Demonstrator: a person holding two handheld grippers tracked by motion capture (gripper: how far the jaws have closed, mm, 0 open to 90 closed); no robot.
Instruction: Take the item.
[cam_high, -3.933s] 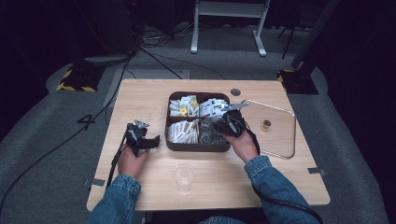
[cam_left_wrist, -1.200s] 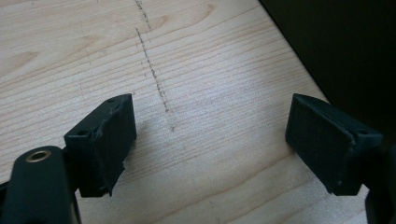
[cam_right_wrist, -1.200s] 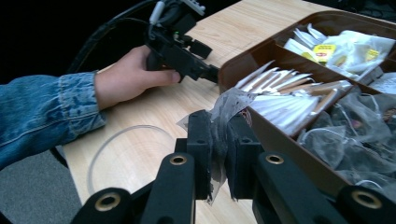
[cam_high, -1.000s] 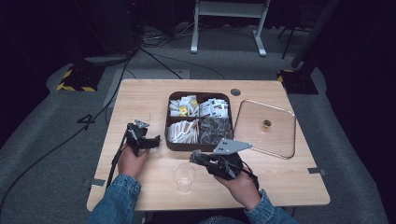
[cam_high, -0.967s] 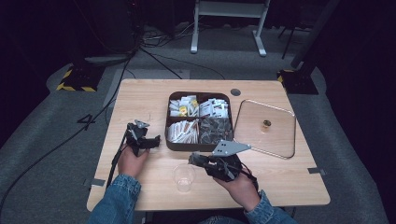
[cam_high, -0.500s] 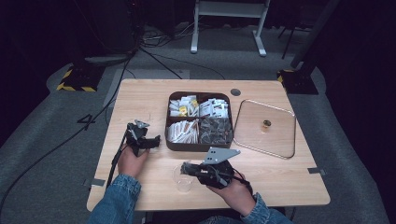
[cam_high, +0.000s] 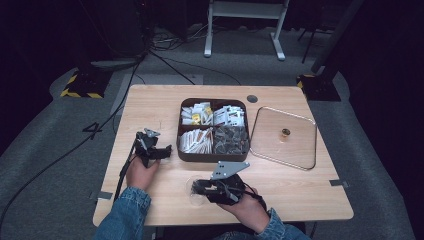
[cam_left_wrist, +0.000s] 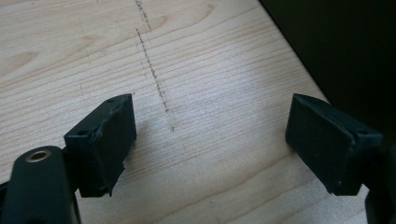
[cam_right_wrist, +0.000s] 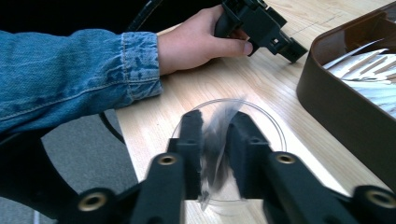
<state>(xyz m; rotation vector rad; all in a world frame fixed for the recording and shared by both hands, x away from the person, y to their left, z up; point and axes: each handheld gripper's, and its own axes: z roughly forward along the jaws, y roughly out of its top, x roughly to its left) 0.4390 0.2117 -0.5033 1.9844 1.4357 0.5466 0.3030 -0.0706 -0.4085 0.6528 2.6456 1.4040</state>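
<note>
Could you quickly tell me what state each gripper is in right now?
Left gripper: open, nothing between its jaws.
Right gripper: jaws just opening, grey packet loose between them above the clear cup.

One box (cam_high: 186, 155), one cup (cam_high: 195, 192), one lid (cam_high: 265, 150)

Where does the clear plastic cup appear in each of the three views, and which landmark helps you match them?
High view: clear cup near the table's front edge, at the right gripper tips.
Right gripper view: cup at centre, under the jaws and a grey packet.
Left gripper view: bare wood; no cup.
Shared landmark: the dark brown box.
</note>
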